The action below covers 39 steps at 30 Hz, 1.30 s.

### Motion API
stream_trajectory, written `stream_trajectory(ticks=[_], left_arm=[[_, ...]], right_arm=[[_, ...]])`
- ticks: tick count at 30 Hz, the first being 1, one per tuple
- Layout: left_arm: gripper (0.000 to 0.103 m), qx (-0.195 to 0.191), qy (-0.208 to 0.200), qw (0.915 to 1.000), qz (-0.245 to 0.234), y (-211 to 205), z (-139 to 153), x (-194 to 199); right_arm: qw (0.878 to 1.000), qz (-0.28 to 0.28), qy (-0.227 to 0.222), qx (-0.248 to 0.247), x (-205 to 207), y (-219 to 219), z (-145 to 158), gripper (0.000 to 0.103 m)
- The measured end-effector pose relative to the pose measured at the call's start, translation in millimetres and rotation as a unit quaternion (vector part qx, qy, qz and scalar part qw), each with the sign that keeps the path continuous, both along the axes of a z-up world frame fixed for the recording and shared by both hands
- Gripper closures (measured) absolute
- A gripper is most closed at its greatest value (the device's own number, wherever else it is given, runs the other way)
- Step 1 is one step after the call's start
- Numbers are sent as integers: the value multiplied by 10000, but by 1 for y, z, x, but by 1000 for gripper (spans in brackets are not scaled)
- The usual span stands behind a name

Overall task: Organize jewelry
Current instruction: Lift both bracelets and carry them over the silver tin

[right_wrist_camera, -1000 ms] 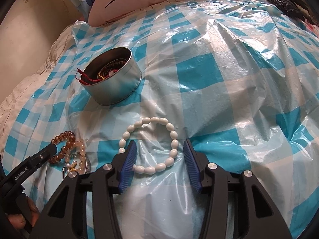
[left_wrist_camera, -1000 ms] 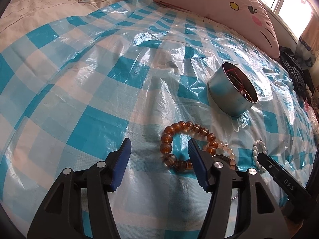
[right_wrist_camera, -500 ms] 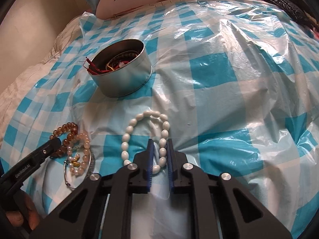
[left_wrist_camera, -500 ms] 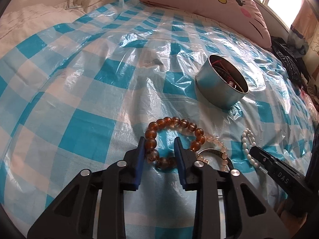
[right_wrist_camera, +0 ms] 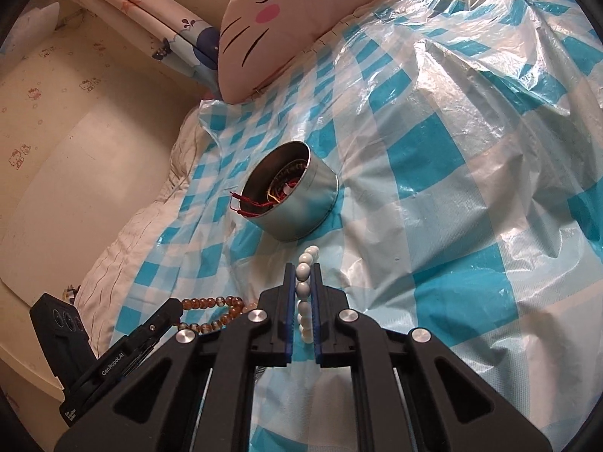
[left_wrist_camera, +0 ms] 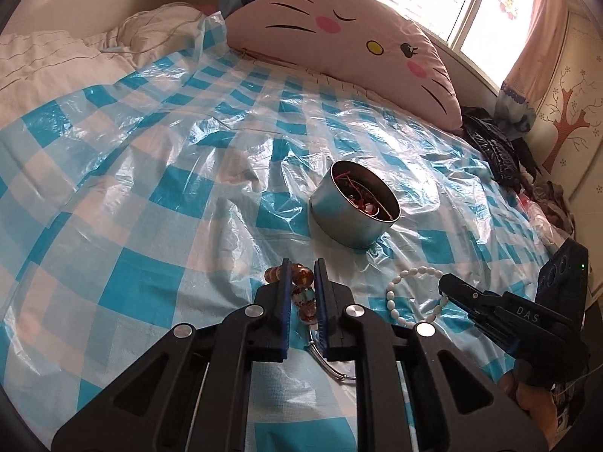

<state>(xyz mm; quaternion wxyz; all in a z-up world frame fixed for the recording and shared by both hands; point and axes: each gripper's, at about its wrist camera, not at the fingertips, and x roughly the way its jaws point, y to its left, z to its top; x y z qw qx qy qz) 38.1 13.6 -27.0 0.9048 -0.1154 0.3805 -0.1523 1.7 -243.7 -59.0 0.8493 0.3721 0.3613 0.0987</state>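
My left gripper [left_wrist_camera: 301, 263] is shut on the amber bead bracelet [left_wrist_camera: 303, 293] and holds it lifted above the bed; the bracelet also shows in the right wrist view [right_wrist_camera: 211, 303]. My right gripper [right_wrist_camera: 302, 268] is shut on the white bead bracelet [right_wrist_camera: 304, 286], lifted; it also shows in the left wrist view [left_wrist_camera: 409, 282], held by the right gripper [left_wrist_camera: 446, 288]. The round metal tin [left_wrist_camera: 352, 211] with red cord and jewelry inside stands ahead of both grippers, also in the right wrist view [right_wrist_camera: 297, 199]. A silver bangle [left_wrist_camera: 328, 363] lies below the left gripper.
The bed is covered by a blue-and-white checked plastic sheet [left_wrist_camera: 150, 196]. A pink cat-face pillow [left_wrist_camera: 339, 45] lies at the head. Dark clothes [left_wrist_camera: 497, 150] are piled at the far right. A white quilt [left_wrist_camera: 56, 60] lies at the left.
Both grippers closed fully on their bracelets and lifted them off the sheet. Both cameras now sit higher and tilted, with the tin nearer the middle of view.
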Motion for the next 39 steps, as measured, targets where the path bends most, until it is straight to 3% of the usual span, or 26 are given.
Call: stream_trajectory(ticks=[4, 10, 27, 31, 34, 36, 39], left_arm=[[92, -234, 94, 9997, 58, 9, -1, 2], [92, -541, 65, 9982, -266, 5, 2, 3], [95, -688, -292, 9930, -913, -44, 52, 38], [94, -345, -112, 9942, -1010, -45, 48, 43], [91, 189, 354, 9937, -1042, -43, 17, 49], [78, 409, 673, 9917, -1019, -41, -7, 53], [66, 764, 799, 9888, -1007, -47, -28, 52]], right_arm=[[9995, 18, -228, 225, -1, -3, 5, 94], [9967, 64, -638, 496, -5, -7, 15, 94], [9911, 310, -976, 847, 33, -2, 28, 94], [9917, 313, -934, 823, 32, -2, 24, 94], [9923, 270, -824, 881, 29, -5, 18, 94], [9920, 229, -829, 925, 26, -8, 17, 94], [9919, 203, -795, 968, 25, -9, 15, 94]])
